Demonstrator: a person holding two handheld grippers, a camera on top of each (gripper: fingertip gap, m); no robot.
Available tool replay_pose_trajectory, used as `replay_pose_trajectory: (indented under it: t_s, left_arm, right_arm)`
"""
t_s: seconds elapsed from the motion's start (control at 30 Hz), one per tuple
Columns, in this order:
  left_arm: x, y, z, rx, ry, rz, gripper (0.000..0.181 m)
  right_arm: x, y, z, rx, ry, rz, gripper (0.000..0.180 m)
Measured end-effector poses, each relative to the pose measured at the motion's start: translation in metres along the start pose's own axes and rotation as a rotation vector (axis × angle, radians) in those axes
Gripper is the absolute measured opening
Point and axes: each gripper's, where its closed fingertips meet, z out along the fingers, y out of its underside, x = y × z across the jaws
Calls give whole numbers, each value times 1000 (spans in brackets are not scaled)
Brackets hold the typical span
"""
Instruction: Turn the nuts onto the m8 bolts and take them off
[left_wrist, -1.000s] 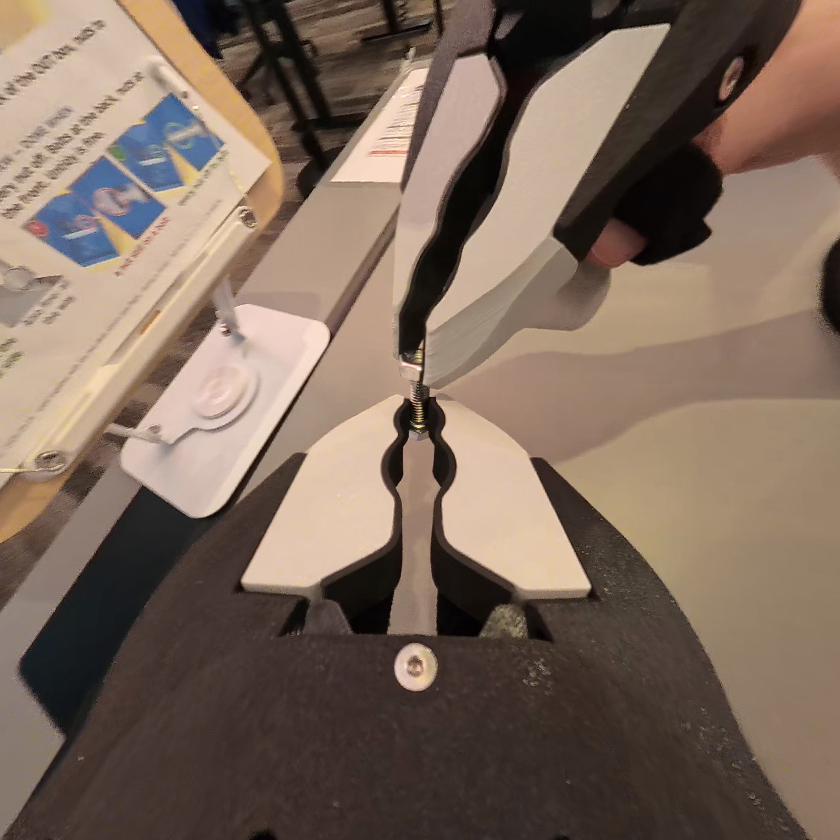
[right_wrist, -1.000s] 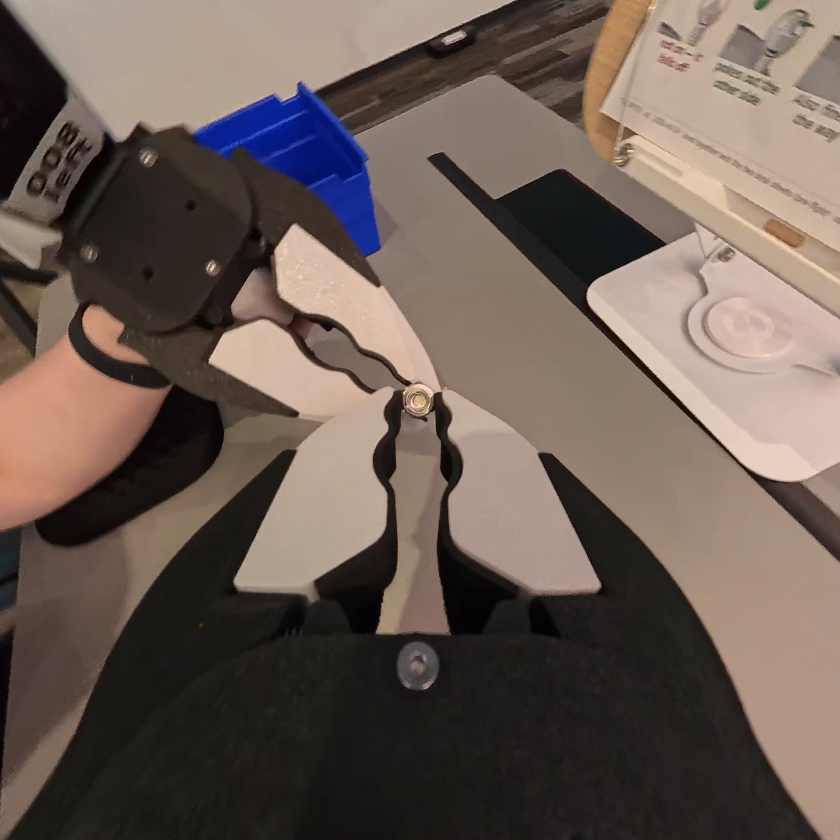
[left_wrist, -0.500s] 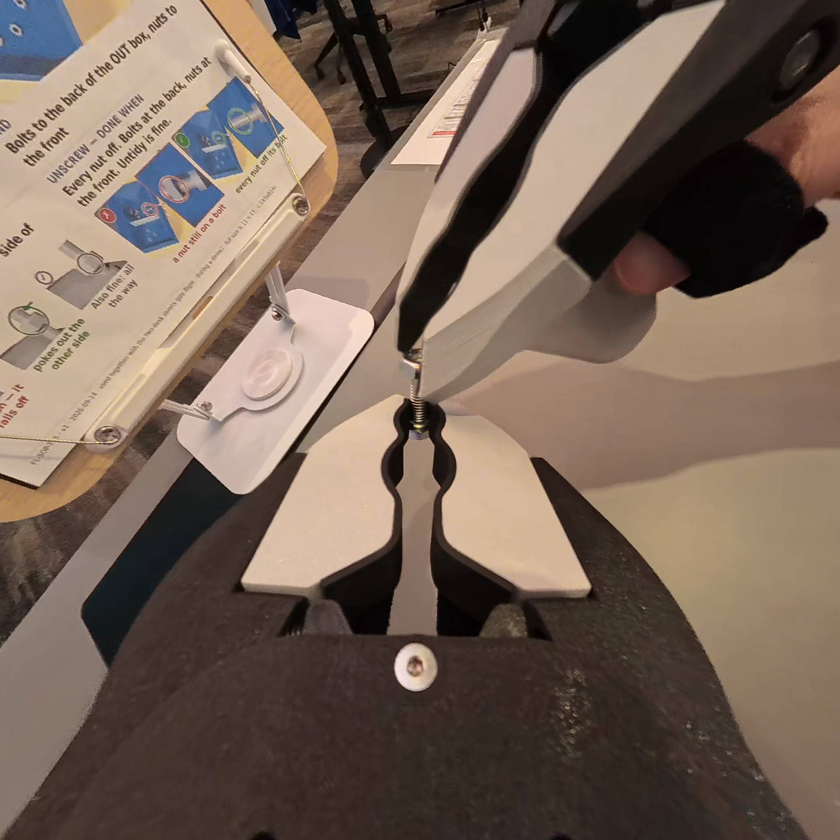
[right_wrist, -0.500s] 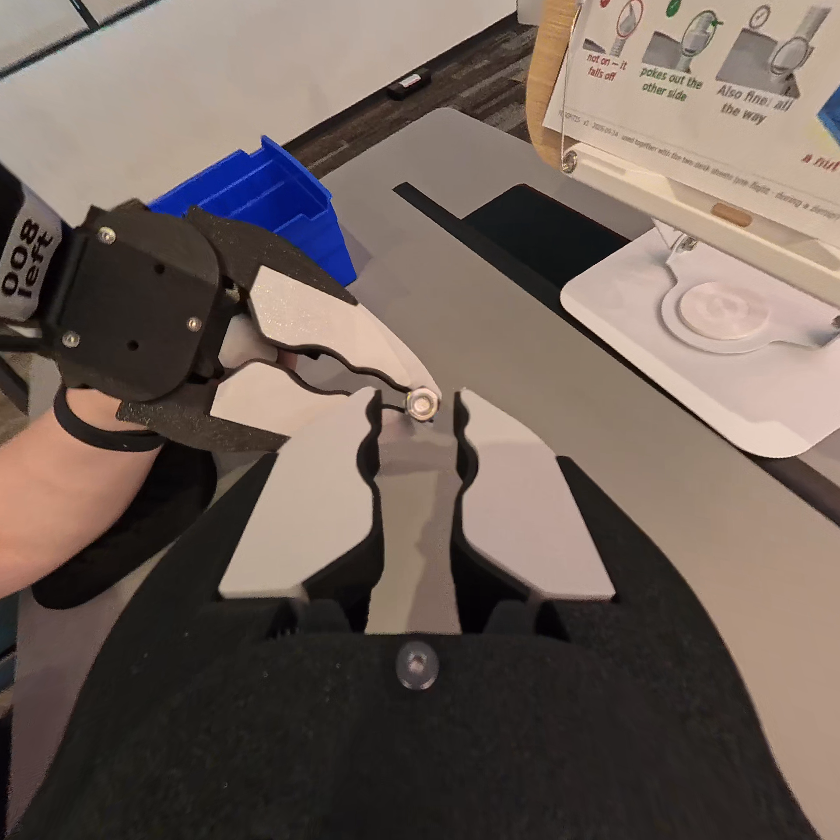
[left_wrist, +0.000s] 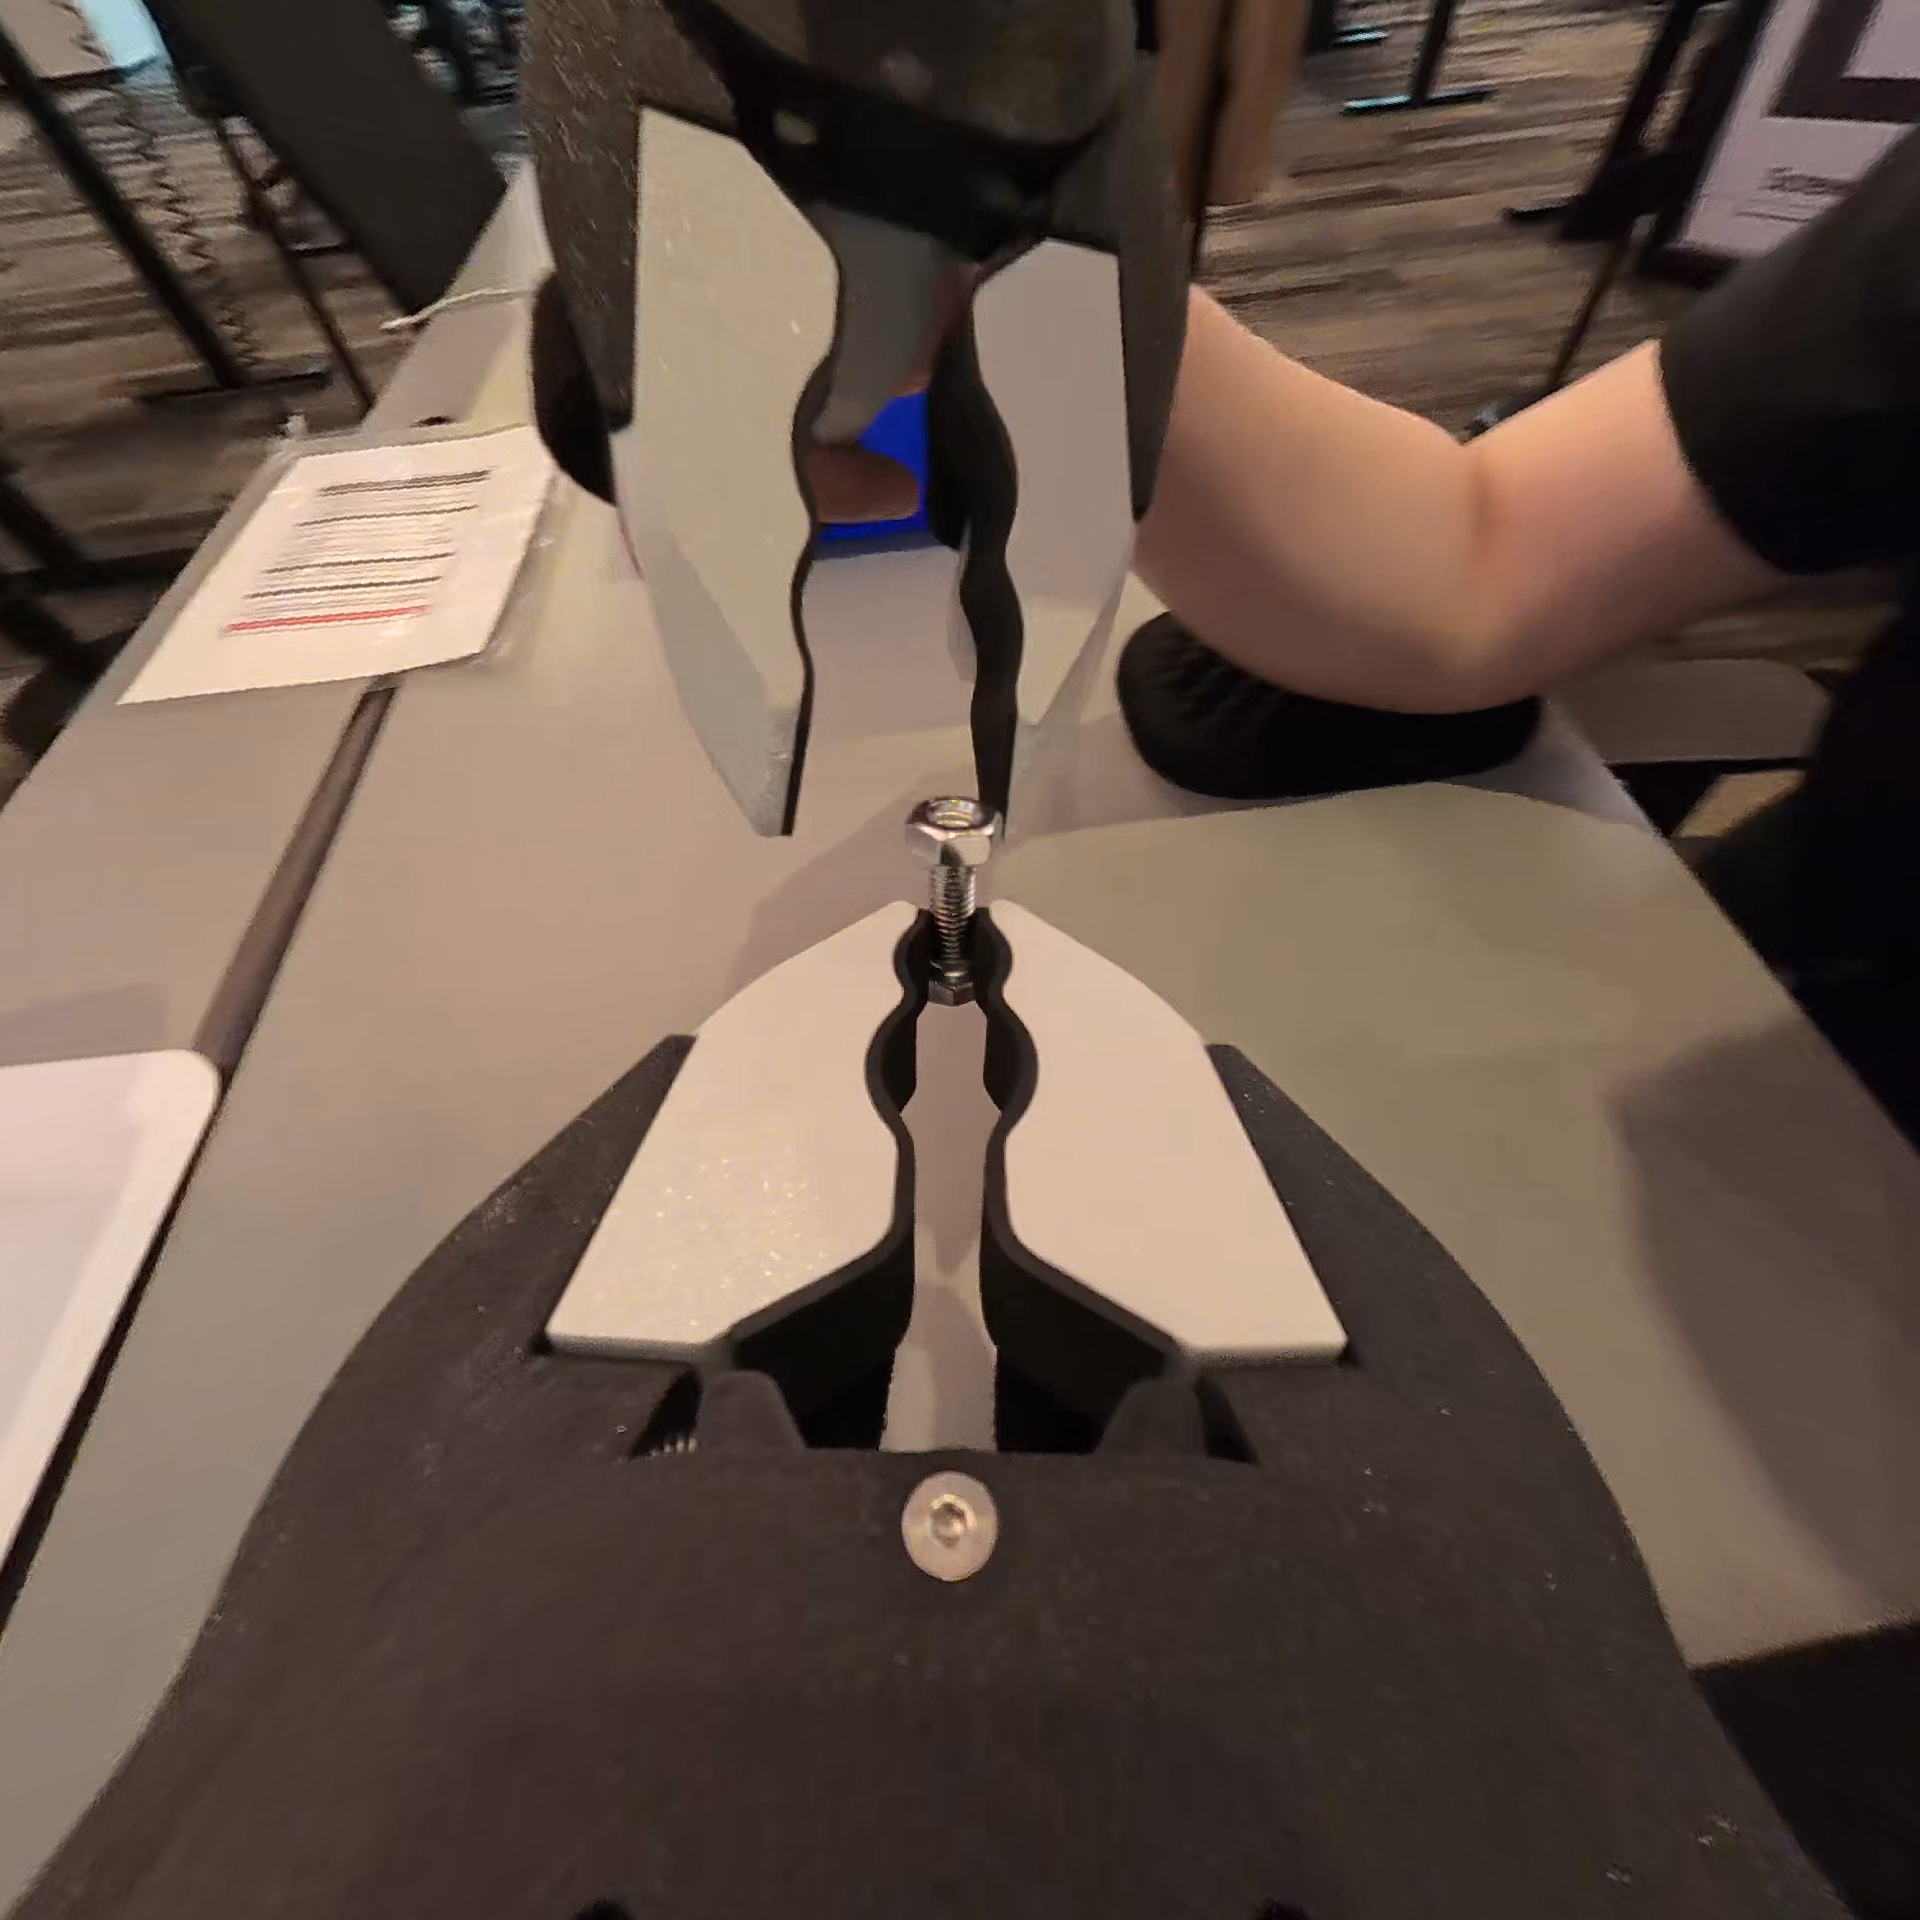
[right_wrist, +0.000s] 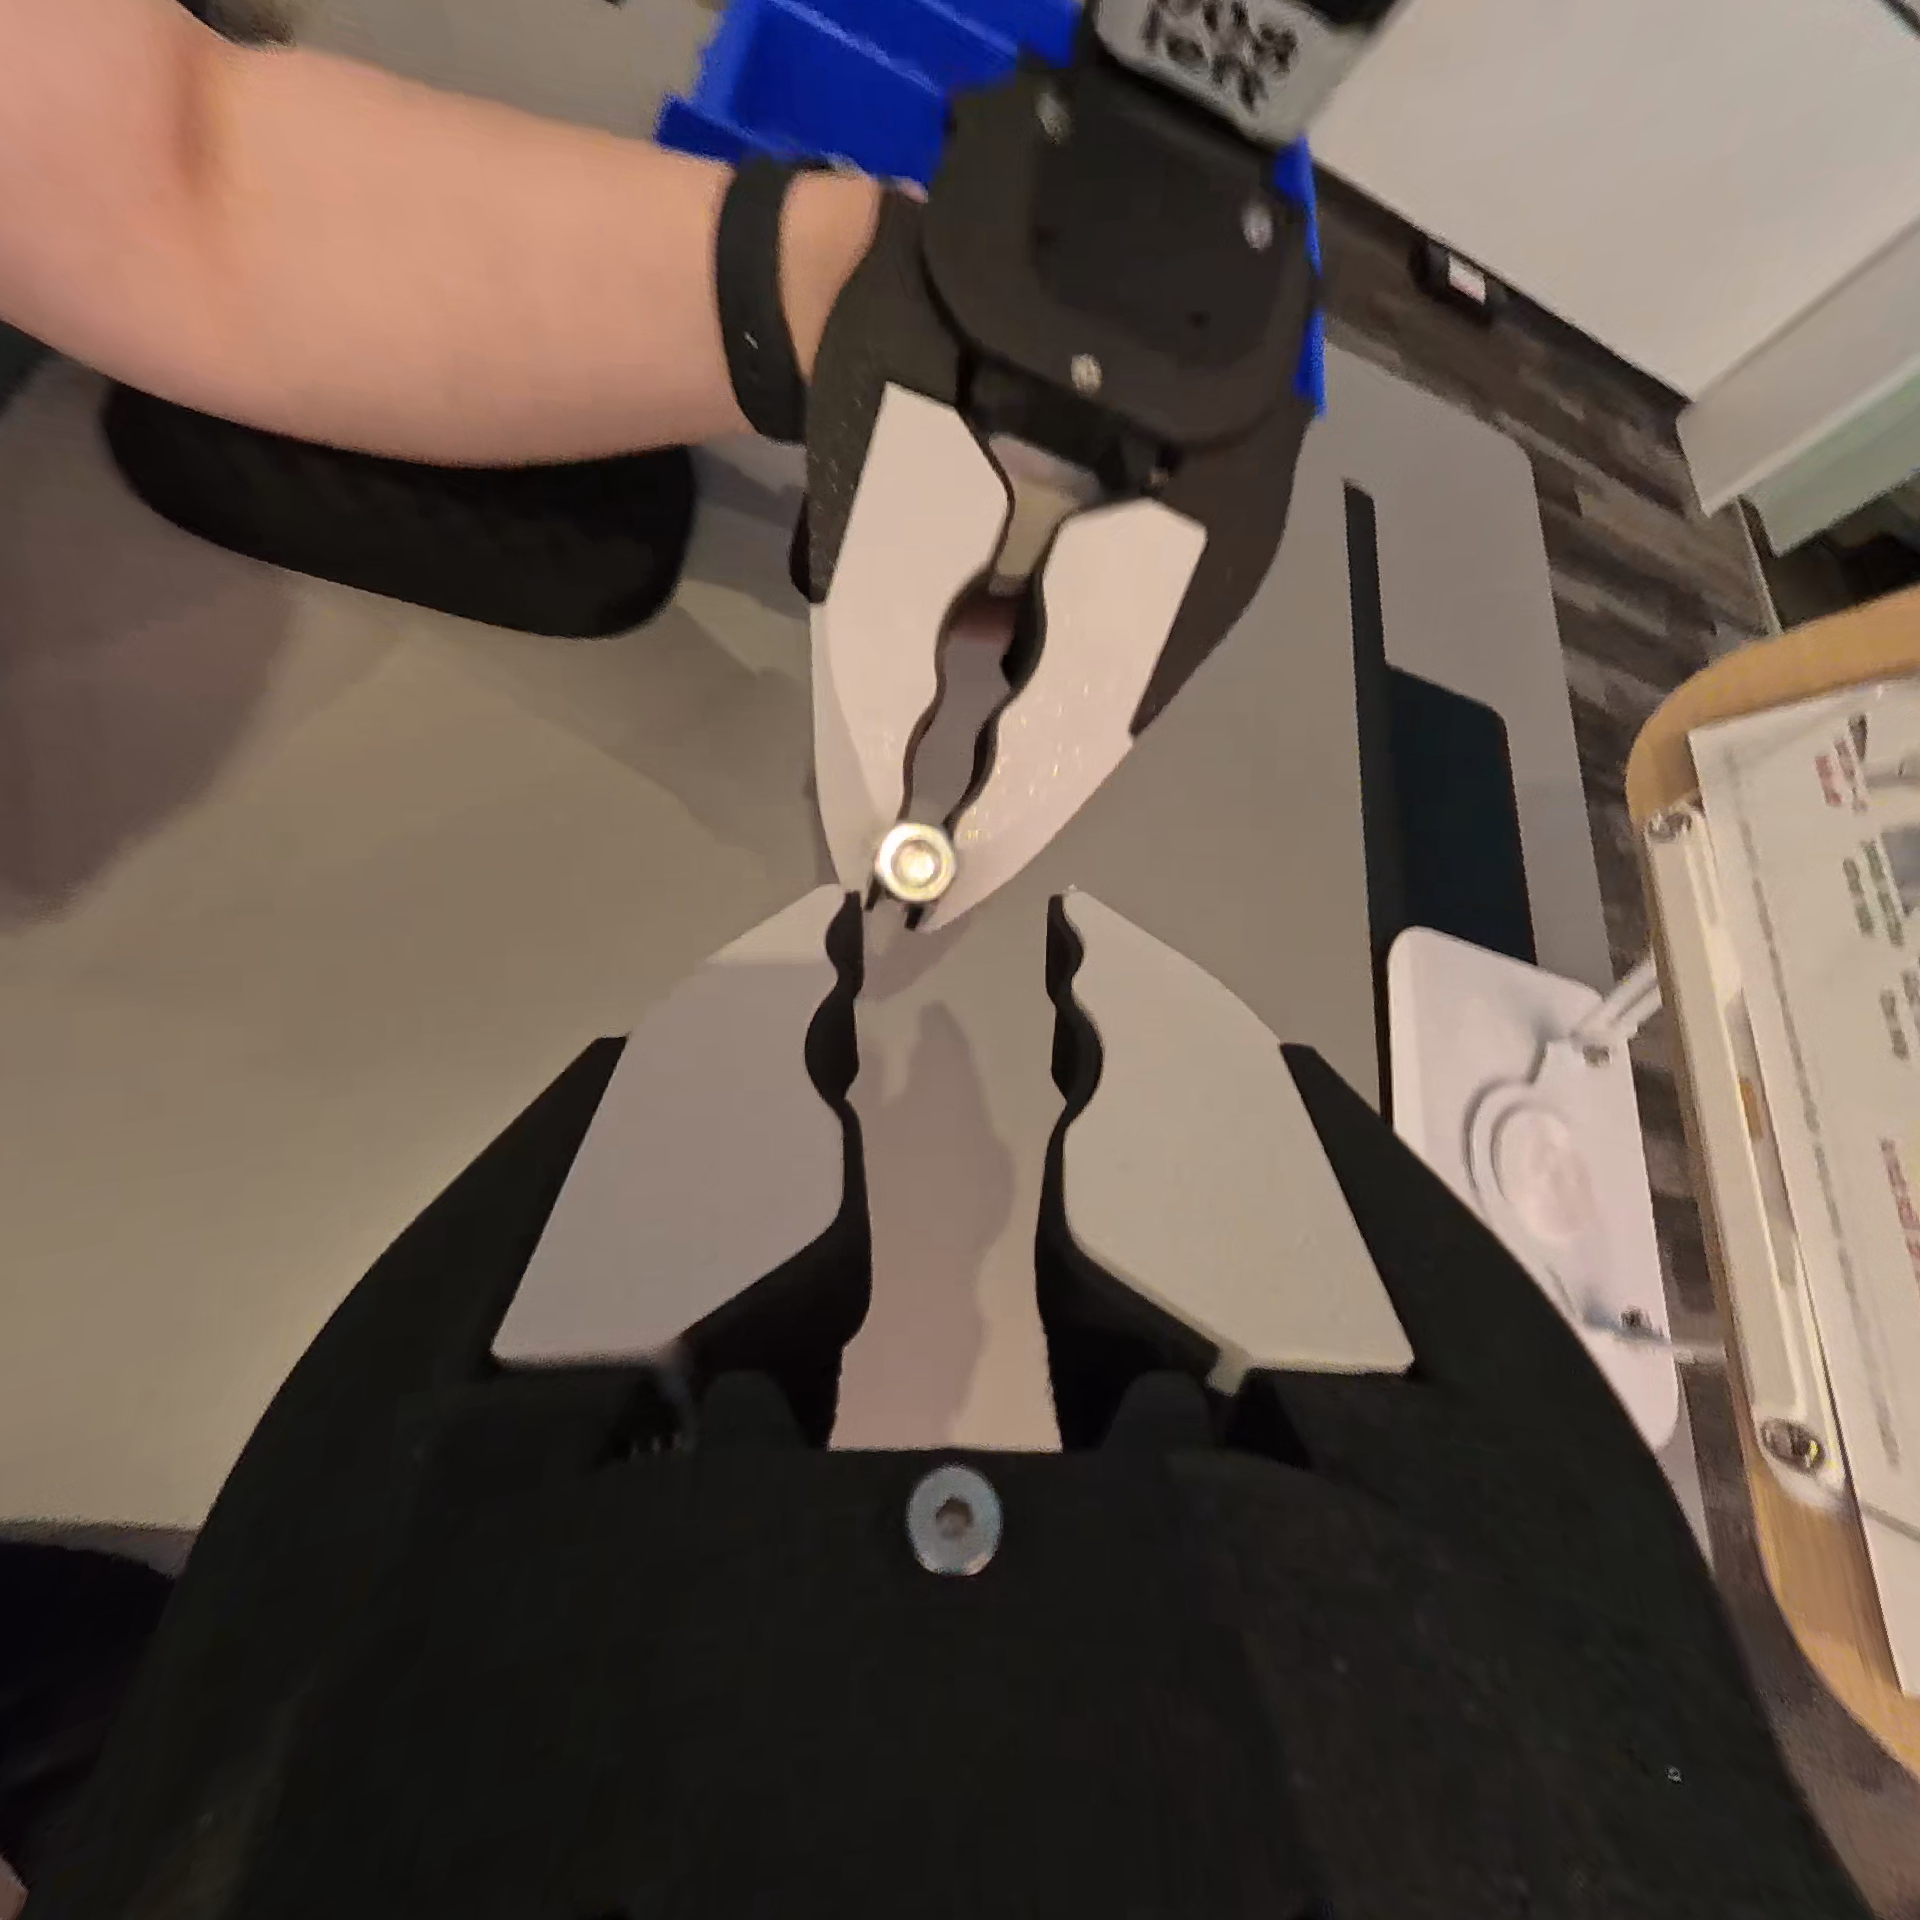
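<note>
Above a grey bench (left_wrist: 520, 935), the bolt (left_wrist: 950, 914) is pinched by its nut (left_wrist: 950, 992) in the closed left claw (left_wrist: 950, 966), so the bolt head (left_wrist: 950, 831) is presented, judged for turning; the right claw (right_wrist: 956, 914) is spread open, empty, just beside it.

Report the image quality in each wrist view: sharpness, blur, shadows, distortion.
Left wrist view: bolt and nut sharp; floor and paper sheet smeared; table edges bow from the wide lens. Right wrist view: the whole frame is softer; blue bin and stand are blurred; soft shadows fall on the grey table; no harsh glare.
</note>
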Motion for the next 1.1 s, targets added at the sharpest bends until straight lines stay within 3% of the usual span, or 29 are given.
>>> replay_pose_trajectory:
  t_s: [0.3,0.67,0.87,1.1]
  left_arm:
    - [39,-7,5,22,239,-17,7]
    - [48,-10,7,30,288,-15,7]
    - [38,-7,8,1,221,-15,7]
    - [-10,0,0,-14,-42,-65,7]
  right_arm:
    - [-37,-12,-4,-30,-129,-92,29]
    - [-50,-23,-6,-22,-163,-145,14]
    - [-41,-18,-3,-44,-142,-84,14]
    - [3,-5,6,-49,-6,160,14]
